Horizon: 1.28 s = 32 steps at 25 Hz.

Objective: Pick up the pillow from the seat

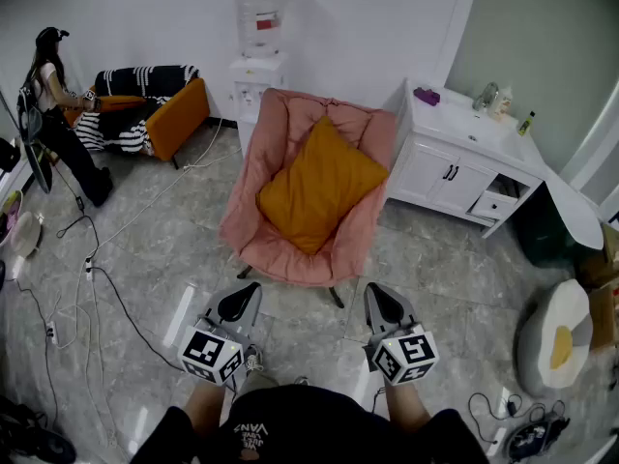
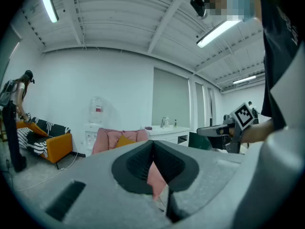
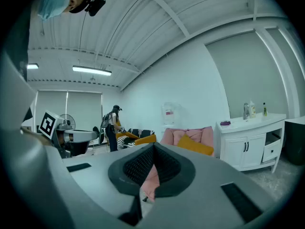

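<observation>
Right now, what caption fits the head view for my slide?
Both shut, the left gripper and right gripper face an orange pillow on a pink chair.

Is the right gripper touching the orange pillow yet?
Apart. The head view shows the right gripper shut and empty, with bare floor between it and the pink chair where the pillow lies.

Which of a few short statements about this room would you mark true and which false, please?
1. The orange pillow rests on the pink chair. True.
2. The left claw and the right claw are both shut. True.
3. The left claw grips the pillow. False: both claws are empty and held short of the chair.
4. The white cabinet stands left of the chair. False: in the head view it stands to the chair's right.
5. A water dispenser stands behind the chair, by the wall. True.
</observation>
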Each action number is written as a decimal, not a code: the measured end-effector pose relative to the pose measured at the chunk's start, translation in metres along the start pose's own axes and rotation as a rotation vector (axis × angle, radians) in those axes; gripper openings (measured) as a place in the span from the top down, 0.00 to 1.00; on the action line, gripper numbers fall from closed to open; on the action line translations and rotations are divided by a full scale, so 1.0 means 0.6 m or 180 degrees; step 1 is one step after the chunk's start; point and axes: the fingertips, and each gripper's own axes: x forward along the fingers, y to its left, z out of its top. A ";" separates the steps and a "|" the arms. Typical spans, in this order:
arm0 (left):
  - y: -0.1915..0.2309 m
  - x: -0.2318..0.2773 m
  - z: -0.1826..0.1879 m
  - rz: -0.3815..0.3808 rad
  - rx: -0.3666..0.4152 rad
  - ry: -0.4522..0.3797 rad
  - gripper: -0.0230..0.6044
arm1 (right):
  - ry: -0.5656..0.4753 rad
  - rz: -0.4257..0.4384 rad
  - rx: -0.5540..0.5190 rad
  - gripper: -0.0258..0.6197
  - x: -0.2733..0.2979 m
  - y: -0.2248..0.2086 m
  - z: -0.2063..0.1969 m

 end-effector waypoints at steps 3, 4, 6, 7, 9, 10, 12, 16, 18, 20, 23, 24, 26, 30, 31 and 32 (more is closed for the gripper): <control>-0.013 0.000 0.000 -0.0041 -0.0083 -0.0055 0.93 | 0.0021 0.0138 0.0152 0.96 -0.003 -0.003 -0.004; -0.016 -0.001 0.002 -0.0049 -0.0112 -0.0084 0.93 | 0.0016 0.0188 0.0227 0.96 -0.003 -0.003 -0.006; -0.021 -0.002 0.004 -0.0043 -0.0130 -0.0124 0.93 | -0.0008 0.0235 0.0344 0.96 -0.003 -0.004 -0.008; -0.022 -0.003 0.004 -0.0039 -0.0125 -0.0123 0.93 | -0.0008 0.0224 0.0369 0.96 -0.001 -0.004 -0.010; -0.019 -0.006 -0.004 -0.0046 -0.0147 -0.0082 0.85 | 0.0026 0.0189 0.0405 0.87 0.007 -0.003 -0.018; -0.016 -0.007 -0.010 -0.0063 -0.0172 -0.0048 0.72 | 0.0050 0.0169 0.0439 0.68 0.012 -0.002 -0.024; -0.004 -0.004 -0.022 -0.0102 -0.0213 0.0020 0.59 | 0.0079 0.0123 0.0500 0.65 0.022 -0.002 -0.032; 0.025 0.023 -0.020 -0.0174 -0.0220 0.0044 0.57 | 0.0070 0.0000 0.0549 0.63 0.048 -0.014 -0.029; 0.042 0.040 -0.016 -0.0216 -0.0204 0.0038 0.57 | 0.0070 -0.0061 0.0558 0.62 0.065 -0.020 -0.024; 0.062 0.056 -0.015 -0.0266 -0.0216 0.0060 0.56 | 0.0072 -0.0115 0.0555 0.61 0.084 -0.023 -0.020; 0.103 0.073 -0.011 -0.0349 -0.0211 0.0088 0.56 | 0.0069 -0.0175 0.0545 0.61 0.122 -0.016 -0.012; 0.119 0.078 -0.009 -0.0361 -0.0208 0.0092 0.56 | 0.0073 -0.0186 0.0545 0.61 0.136 -0.012 -0.009; 0.149 0.087 -0.005 -0.0378 -0.0218 0.0099 0.56 | 0.0091 -0.0201 0.0545 0.61 0.163 -0.005 -0.004; 0.204 0.099 0.000 -0.0440 -0.0238 0.0100 0.56 | 0.0124 -0.0266 0.0550 0.62 0.214 0.011 0.003; 0.218 0.098 0.001 -0.0451 -0.0243 0.0098 0.56 | 0.0129 -0.0274 0.0549 0.62 0.226 0.017 0.005; 0.233 0.098 0.001 -0.0456 -0.0246 0.0096 0.56 | 0.0133 -0.0278 0.0544 0.61 0.238 0.024 0.007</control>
